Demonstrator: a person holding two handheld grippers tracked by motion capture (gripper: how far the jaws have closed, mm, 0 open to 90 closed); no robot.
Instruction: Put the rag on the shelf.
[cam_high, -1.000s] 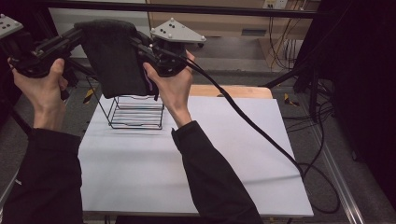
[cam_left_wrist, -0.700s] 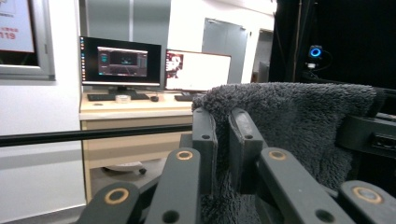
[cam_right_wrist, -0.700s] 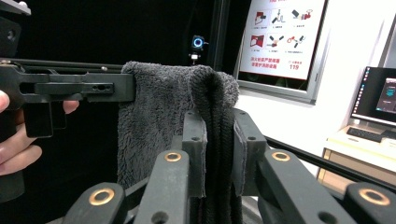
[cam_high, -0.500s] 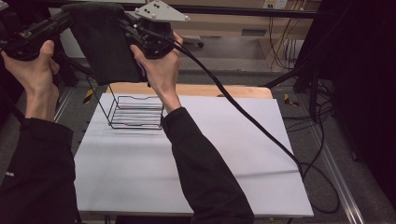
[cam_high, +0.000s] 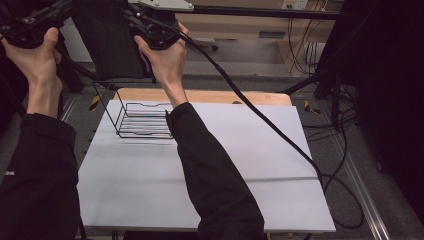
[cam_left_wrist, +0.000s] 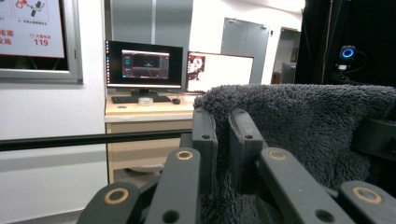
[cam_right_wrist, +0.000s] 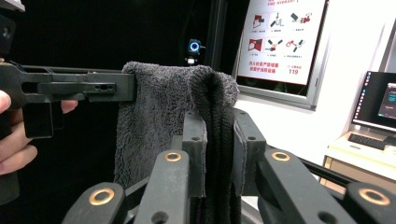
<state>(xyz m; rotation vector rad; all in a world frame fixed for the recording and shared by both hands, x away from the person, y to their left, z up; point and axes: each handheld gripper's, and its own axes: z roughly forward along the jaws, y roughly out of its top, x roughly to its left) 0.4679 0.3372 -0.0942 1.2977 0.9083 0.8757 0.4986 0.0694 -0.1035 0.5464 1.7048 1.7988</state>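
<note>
A dark grey fluffy towel (cam_high: 110, 42) hangs high above the table, stretched between both grippers. My left gripper (cam_high: 67, 6) pinches its top left corner, and in the left gripper view the jaws are shut on the towel (cam_left_wrist: 299, 121) edge (cam_left_wrist: 223, 135). My right gripper (cam_high: 134, 12) clamps the top right corner, with a thick fold of towel (cam_right_wrist: 154, 126) squeezed between its jaws (cam_right_wrist: 219, 135). The left gripper's black jaws (cam_right_wrist: 74, 88) also show across the towel in the right gripper view. A black wire rack (cam_high: 142, 120) stands on the white table (cam_high: 240, 165) below the towel.
A black cable (cam_high: 260, 110) trails from the right gripper across the table to the floor at the right. A wooden board edge (cam_high: 225, 96) runs along the table's far side. Tripod legs and cables lie on the floor beyond.
Both hands have risen and moved away toward the far left, carrying the towel higher, so its lower edge now hangs clear above the wire rack.
</note>
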